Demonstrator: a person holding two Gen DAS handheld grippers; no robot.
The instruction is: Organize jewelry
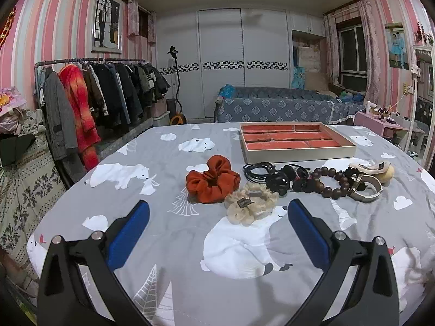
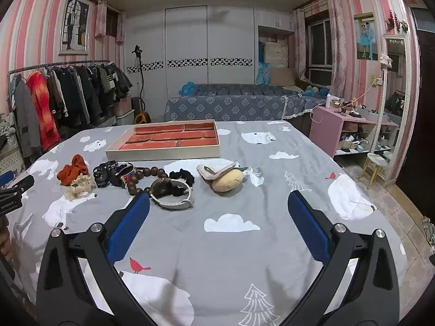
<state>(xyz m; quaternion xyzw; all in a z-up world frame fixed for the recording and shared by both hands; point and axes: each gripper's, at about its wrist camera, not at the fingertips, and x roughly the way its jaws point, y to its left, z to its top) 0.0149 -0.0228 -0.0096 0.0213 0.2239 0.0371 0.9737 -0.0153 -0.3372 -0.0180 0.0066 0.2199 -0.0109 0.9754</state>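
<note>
Left gripper (image 1: 217, 217) jaws wide apart, holding nothing, hovering low over the bedsheet (image 1: 168, 244) just short of the beige scrunchie (image 1: 251, 202); right gripper (image 2: 217, 209) also spread and empty, near the watch (image 2: 171, 193). Accessories sit in 1 row in front of the empty red tray (image 1: 296, 140). Scrunchie looks light, soft, squashy: pinch across its ruffled ring. Bead bracelet (image 1: 330, 182) looks hard, likely to slip

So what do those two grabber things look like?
Both match. The left gripper and right gripper each have two flat blue pads on shiny black arms, joined with round silver bolts. No cables or sleeves show.
</note>
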